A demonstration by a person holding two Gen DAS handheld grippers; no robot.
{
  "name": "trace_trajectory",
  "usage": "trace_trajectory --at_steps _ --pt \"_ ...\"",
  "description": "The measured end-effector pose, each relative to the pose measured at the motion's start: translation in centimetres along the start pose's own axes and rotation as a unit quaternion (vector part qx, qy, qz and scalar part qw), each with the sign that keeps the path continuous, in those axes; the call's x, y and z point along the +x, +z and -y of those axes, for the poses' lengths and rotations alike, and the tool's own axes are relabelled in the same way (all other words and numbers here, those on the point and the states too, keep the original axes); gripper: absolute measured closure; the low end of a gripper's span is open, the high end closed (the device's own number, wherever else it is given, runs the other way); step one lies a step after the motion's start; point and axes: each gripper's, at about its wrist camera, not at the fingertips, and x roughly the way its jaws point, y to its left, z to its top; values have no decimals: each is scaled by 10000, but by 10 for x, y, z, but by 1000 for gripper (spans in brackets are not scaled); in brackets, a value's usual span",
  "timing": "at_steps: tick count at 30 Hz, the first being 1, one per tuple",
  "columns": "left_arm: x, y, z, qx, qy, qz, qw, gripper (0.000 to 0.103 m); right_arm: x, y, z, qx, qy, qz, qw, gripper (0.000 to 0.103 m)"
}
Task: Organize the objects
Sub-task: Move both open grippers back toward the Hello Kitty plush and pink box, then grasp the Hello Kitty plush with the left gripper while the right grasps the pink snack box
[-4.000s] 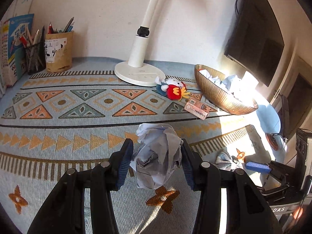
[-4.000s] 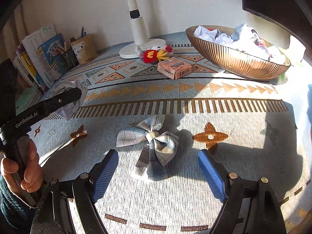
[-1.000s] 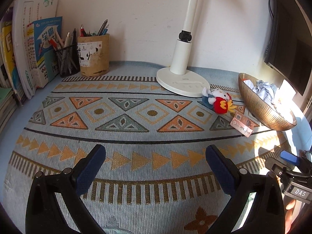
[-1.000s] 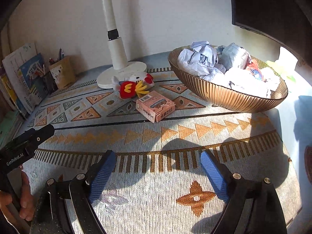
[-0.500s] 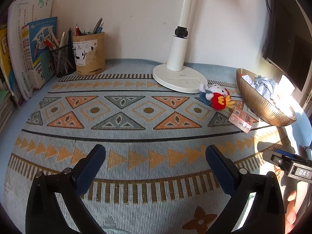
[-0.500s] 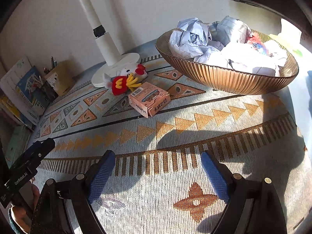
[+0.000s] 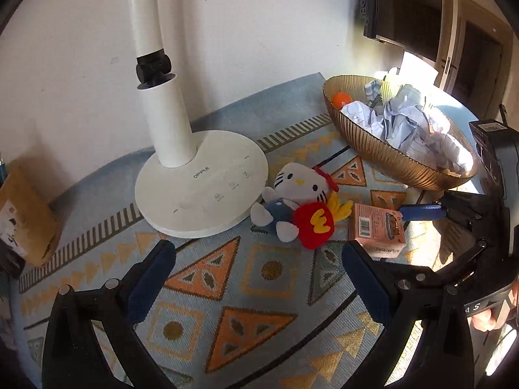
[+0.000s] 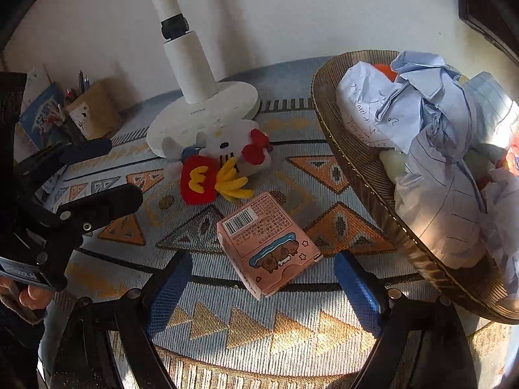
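1. Woven rug point(image 7: 259, 272), pale blue with orange and grey triangles and gold zigzag bands, covers the surface; a plain white wall stands behind it.
2. Left gripper point(image 7: 256, 272): blue-padded jaws spread wide, nothing between them, over bare rug.
3. Just ahead of it: lamp base point(image 7: 201, 191), smooth white disc with a round column; top cut off by the frame.
4. Ahead and right of the left gripper: plush toy point(image 7: 298, 204), soft, white cat head, red bow, red body with yellow fringe, lying against the lamp base.
5. Right gripper point(image 8: 262, 288): jaws wide, holding nothing. Pink carton point(image 8: 266, 243), printed cardboard with barcode, lies flat on the rug between and just ahead of its fingertips, not touched.
6. Right of the right gripper: ribbed bronze bowl point(image 8: 366, 191), heaped with crumpled lined paper point(image 8: 431, 136); something orange sits mostly buried behind it.
7. Far left: brown pen holder point(image 8: 94, 110), contents too small to tell.
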Motion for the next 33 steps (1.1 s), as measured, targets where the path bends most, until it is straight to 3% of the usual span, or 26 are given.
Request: trace_trajectory --at_steps 4,6,8,10,11,17,23,25,26,33 --pt "29 15 0 51 -523 -78 9986 2 1 0 -5 -165 22 61 9998 13" --pt "38 18 1 53 -719 -128 9973 8 3 0 -10 -311 -101 26 9995 14" --pt "44 20 4 42 -873 -174 9960 12 4 0 -17 -521 -167 28 9985 27" --pt "50 20 8 75 -923 -203 9955 12 3 -2 -26 -750 -351 50 9966 50" --pt "51 20 11 133 -868 -182 9960 13 3 -4 -30 -842 -410 74 9956 56" --pt "52 21 28 279 -885 -218 9954 26 -8 -18 -38 -913 -255 34 9955 59" --pt "69 20 40 314 -394 -343 9981 29 -26 -37 -33 -599 -36 -38 9982 59" --pt "70 19 38 202 -301 -367 9987 50 -29 -40 -32 -533 25 -36 9986 59" --pt "67 18 36 114 -345 -395 9986 52 -30 -42 -31 -481 45 -34 9988 59" --pt "-6 -30 35 -198 385 -266 9987 55 -51 -61 -19 423 722 -258 9962 59"
